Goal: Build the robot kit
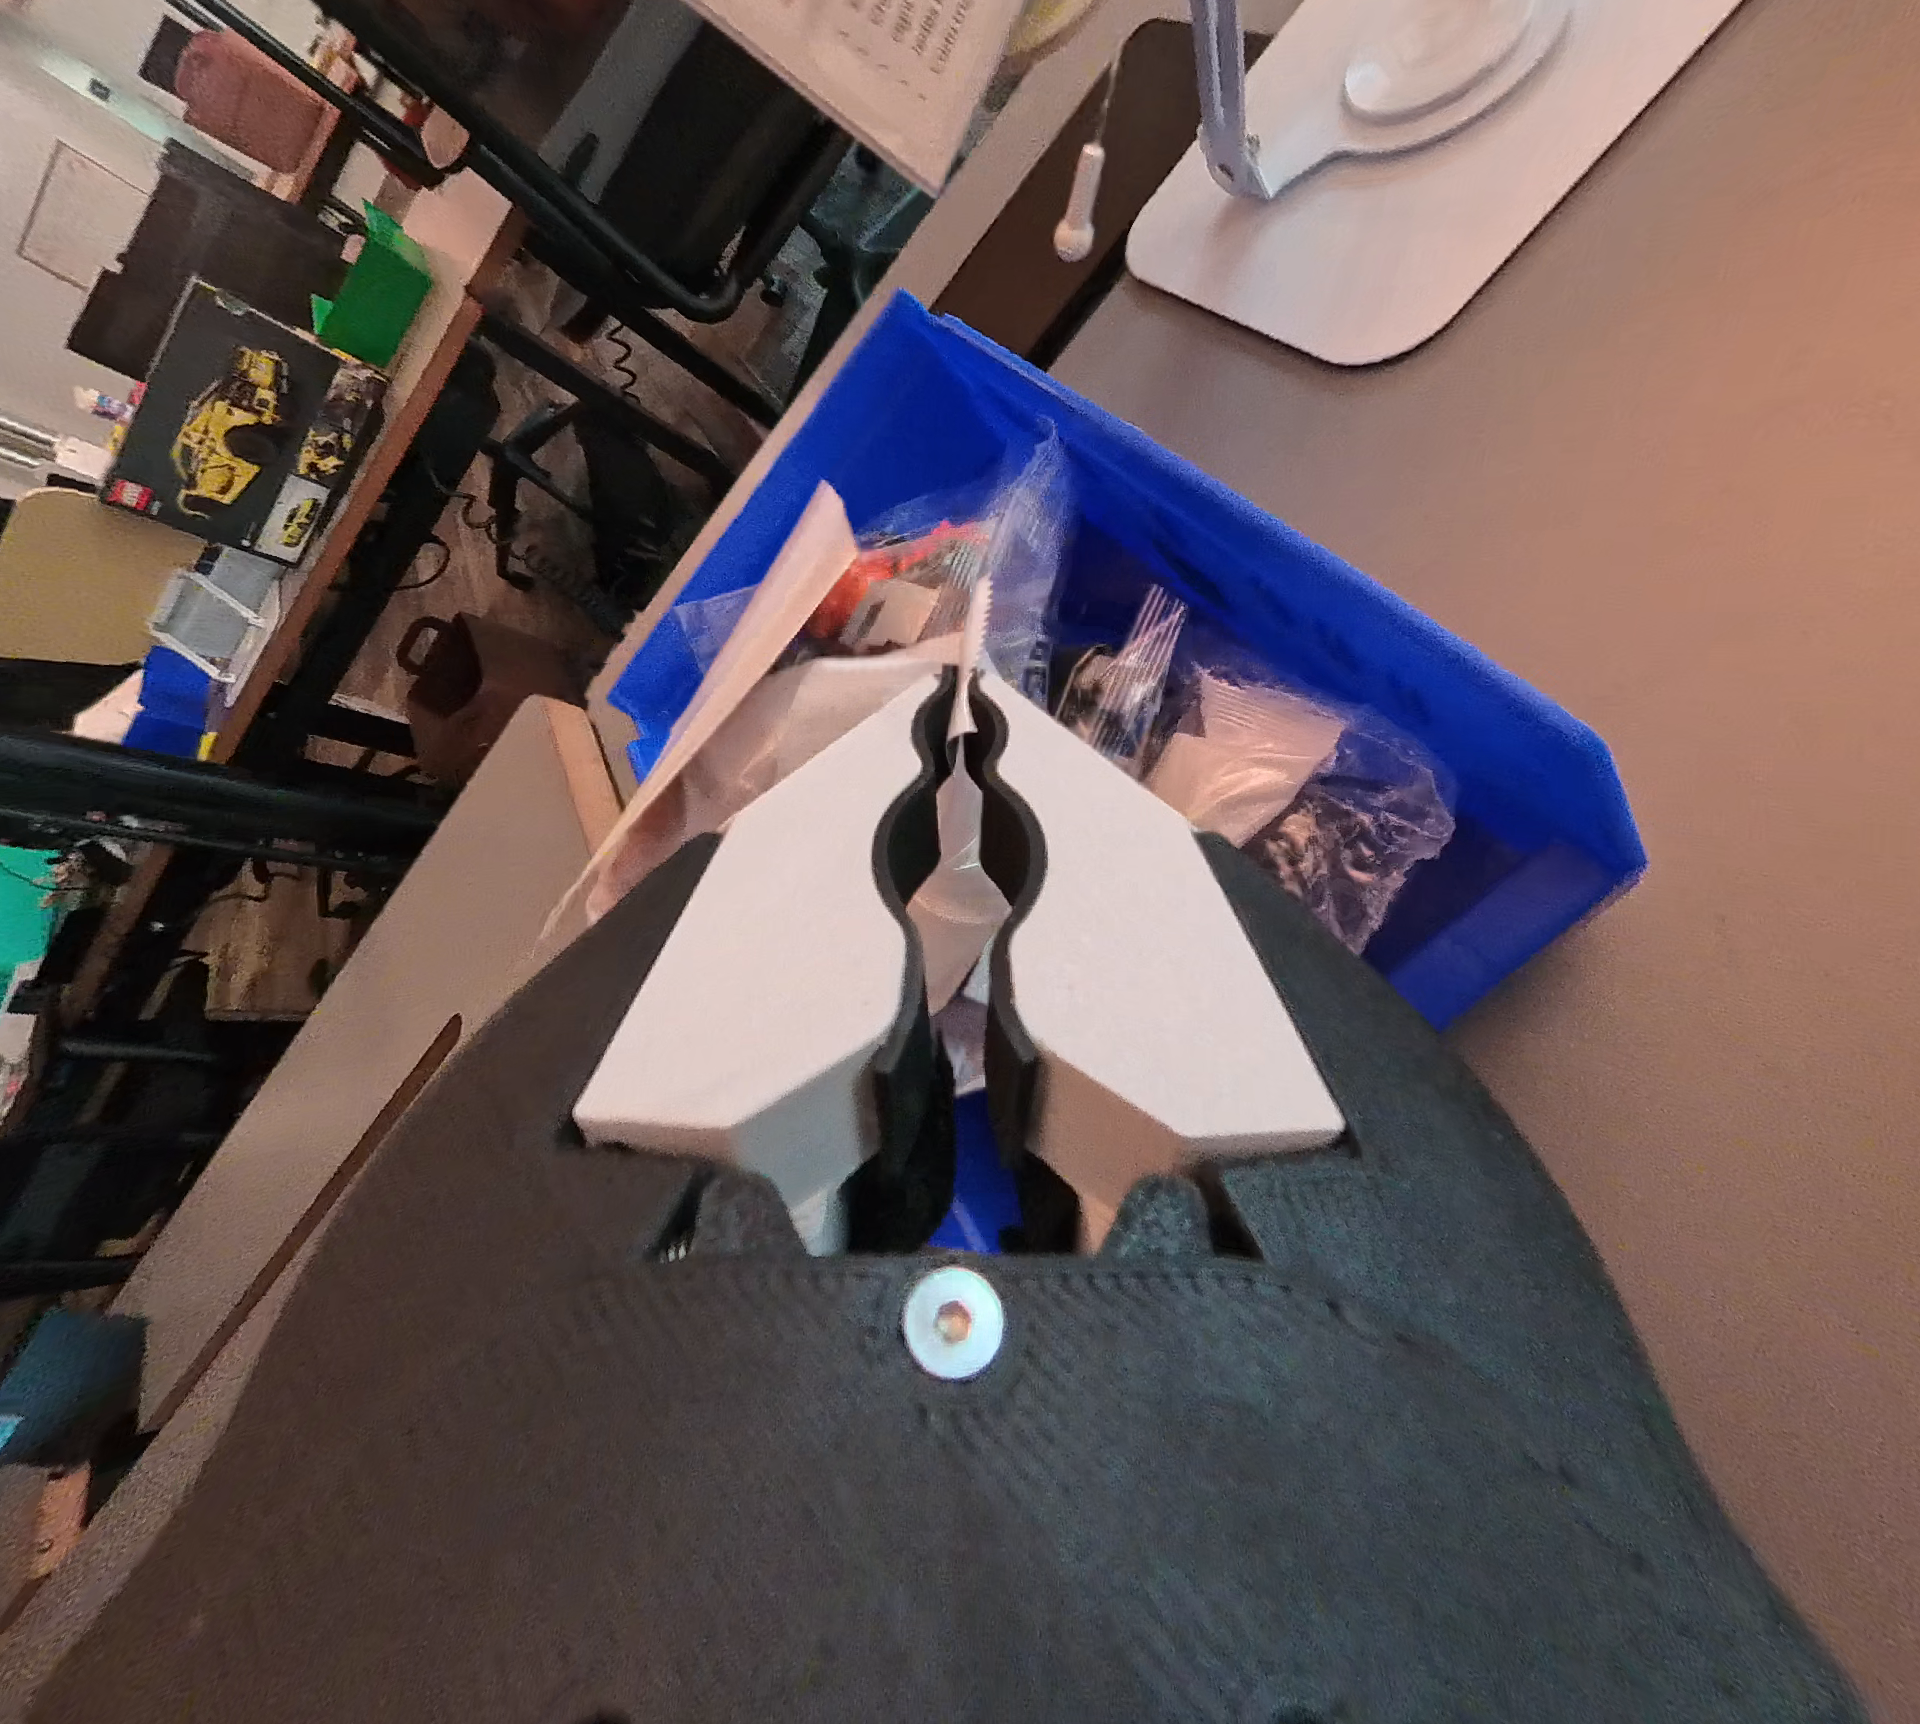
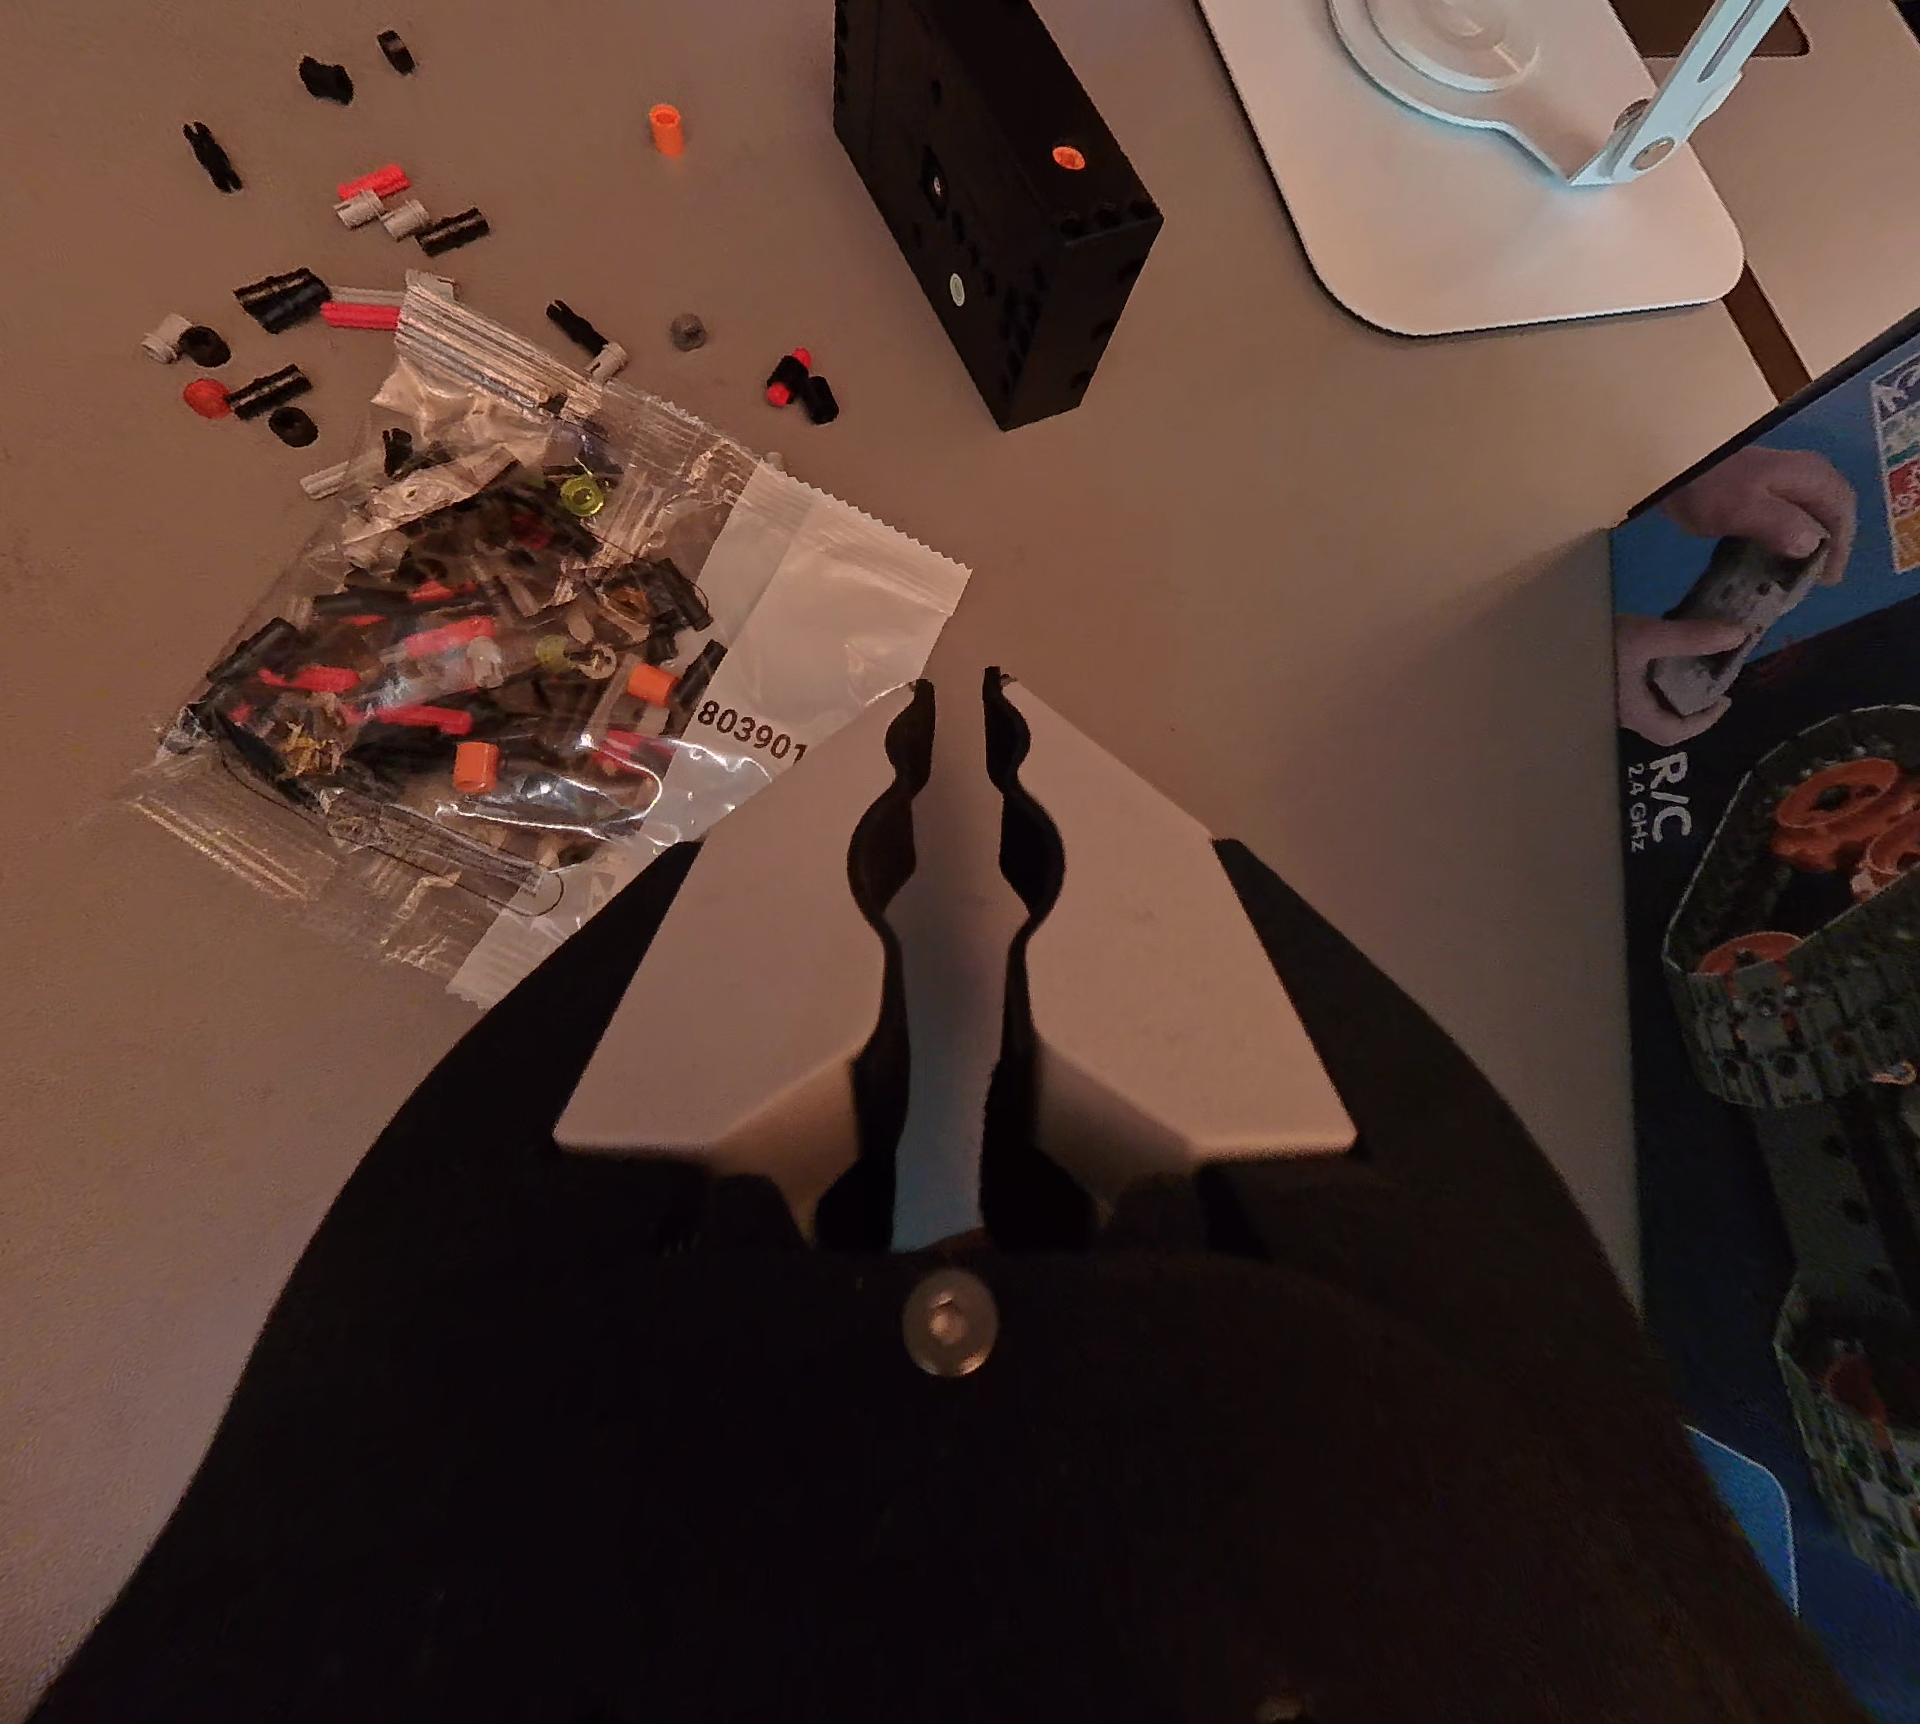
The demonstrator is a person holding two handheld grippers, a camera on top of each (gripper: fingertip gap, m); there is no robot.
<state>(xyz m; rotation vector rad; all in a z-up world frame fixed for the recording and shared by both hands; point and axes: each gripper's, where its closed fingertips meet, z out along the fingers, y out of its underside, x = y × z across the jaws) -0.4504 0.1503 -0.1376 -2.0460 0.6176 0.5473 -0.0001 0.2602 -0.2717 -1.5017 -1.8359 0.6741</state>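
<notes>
Left fingers pinch a plastic bag's edge over the blue bin; right fingers stand slightly apart, holding nothing.

The left gripper is pressed together on the serrated edge of a clear plastic bag, which rises from the blue bin at the tabletop's far edge; more bags of small parts and a paper sheet fill the bin, with a white stand base beyond. The right gripper hovers over bare tabletop, its tips beside the white end of a parts bag lying flat. Loose small parts lie scattered toward the far left corner, a black block stands further off, and a printed box lies at the right edge.
</notes>
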